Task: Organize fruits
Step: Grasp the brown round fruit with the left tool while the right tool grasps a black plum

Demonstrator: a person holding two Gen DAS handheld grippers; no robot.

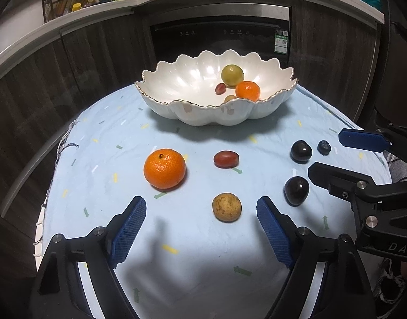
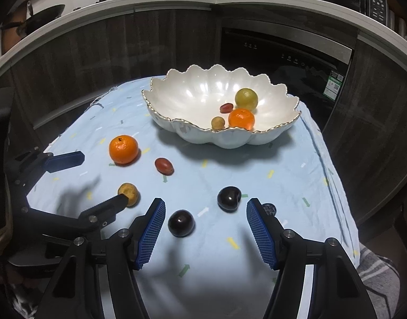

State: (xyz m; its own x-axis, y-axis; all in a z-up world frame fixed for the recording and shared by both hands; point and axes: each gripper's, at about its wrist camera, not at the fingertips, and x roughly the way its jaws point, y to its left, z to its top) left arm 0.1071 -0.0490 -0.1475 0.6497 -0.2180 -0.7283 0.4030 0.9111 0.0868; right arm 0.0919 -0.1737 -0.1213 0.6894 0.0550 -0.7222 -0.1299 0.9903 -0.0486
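Pale blue cloth covers the small table (image 1: 193, 244), and low in the left wrist view the left gripper (image 1: 200, 210) hangs released, grasping nothing, with the tan round fruit (image 1: 227, 207) just ahead between its fingertips, right of centre. Right gripper (image 2: 206, 212) is likewise released over two dark plums (image 2: 181, 223). Farther up sit the orange (image 1: 164, 168) and the white bowl (image 1: 161, 103).

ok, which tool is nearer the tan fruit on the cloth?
Left. Left tool is open just short of the tan fruit; right tool sits off to its right by the dark plums.
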